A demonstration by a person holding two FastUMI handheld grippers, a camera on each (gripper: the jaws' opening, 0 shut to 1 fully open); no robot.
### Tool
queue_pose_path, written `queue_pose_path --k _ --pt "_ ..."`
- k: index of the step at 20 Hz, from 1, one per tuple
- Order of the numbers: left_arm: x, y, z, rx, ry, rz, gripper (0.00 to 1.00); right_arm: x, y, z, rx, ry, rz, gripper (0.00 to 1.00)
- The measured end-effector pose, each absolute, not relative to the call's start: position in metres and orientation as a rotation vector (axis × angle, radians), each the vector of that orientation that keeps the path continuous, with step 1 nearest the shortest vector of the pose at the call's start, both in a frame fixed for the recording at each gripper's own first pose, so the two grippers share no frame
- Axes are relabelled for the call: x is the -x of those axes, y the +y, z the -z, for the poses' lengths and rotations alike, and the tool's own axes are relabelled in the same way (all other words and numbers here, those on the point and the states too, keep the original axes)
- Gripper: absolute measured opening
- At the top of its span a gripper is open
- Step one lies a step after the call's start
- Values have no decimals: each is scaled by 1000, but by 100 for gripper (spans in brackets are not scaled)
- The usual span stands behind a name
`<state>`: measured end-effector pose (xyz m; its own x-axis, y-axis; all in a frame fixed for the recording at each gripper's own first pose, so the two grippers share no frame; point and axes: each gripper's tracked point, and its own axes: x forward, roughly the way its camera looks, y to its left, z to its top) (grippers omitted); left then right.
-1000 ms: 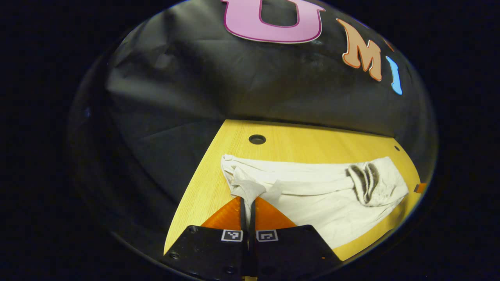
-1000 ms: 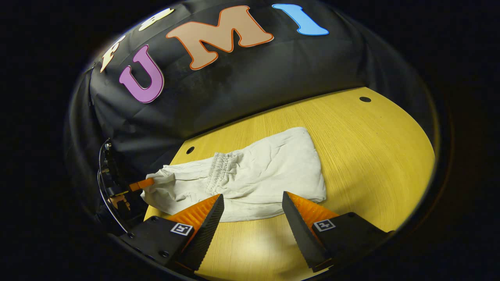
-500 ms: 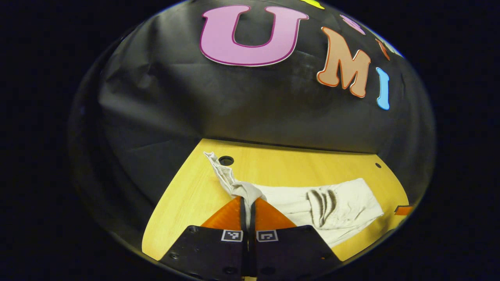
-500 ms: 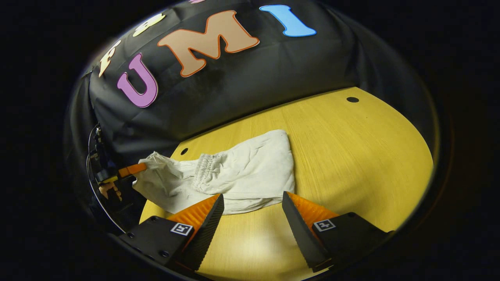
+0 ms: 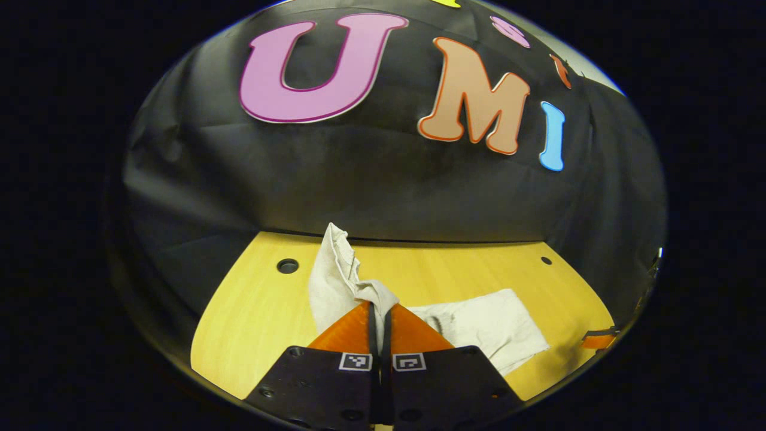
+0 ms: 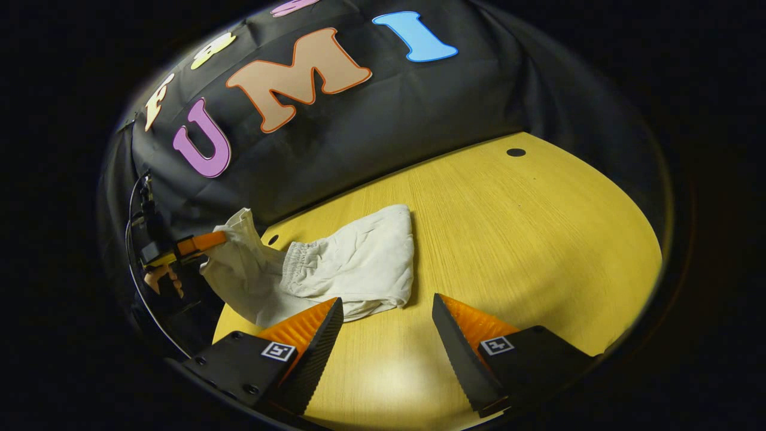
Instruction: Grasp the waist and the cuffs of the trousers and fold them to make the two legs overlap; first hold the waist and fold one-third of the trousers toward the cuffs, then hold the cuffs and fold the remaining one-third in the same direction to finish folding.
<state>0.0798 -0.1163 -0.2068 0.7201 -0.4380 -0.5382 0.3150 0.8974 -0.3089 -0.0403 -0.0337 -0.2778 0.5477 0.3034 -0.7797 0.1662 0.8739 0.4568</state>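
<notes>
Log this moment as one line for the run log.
left gripper: shut on trousers cuff end, lifted | right gripper: open, holding nothing | waist part lying on table | stage: final cuff fold underway

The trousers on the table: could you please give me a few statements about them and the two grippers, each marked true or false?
1. The left gripper is shut on a bunch of the trousers fabric. True.
2. The right gripper is clamped on the trousers. False: its fingers stand wide apart over bare table, with nothing between them.
3. The end held by the left gripper is raised off the table. True: in the right gripper view that cloth hangs up from the tabletop toward the gripper.
4. The trousers lie fully flat. False: one end is lifted, and the rest lies rumpled, with a gathered elastic band showing.
5. The table is wooden with small round holes. True.
</notes>
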Motion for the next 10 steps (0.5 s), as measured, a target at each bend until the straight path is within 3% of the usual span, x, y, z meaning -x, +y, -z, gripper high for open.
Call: queue_pose_path --k 6,7,10 --pt "-72 -196 193 208 639 527 0 60 -71 278 -521 1004 -50 96" --pt "-70 -208 191 209 638 543 0 64 -78 277 -521 1007 -42 91" --pt "-62 -248 187 211 642 587 0 80 -99 278 -524 1014 -17 91"
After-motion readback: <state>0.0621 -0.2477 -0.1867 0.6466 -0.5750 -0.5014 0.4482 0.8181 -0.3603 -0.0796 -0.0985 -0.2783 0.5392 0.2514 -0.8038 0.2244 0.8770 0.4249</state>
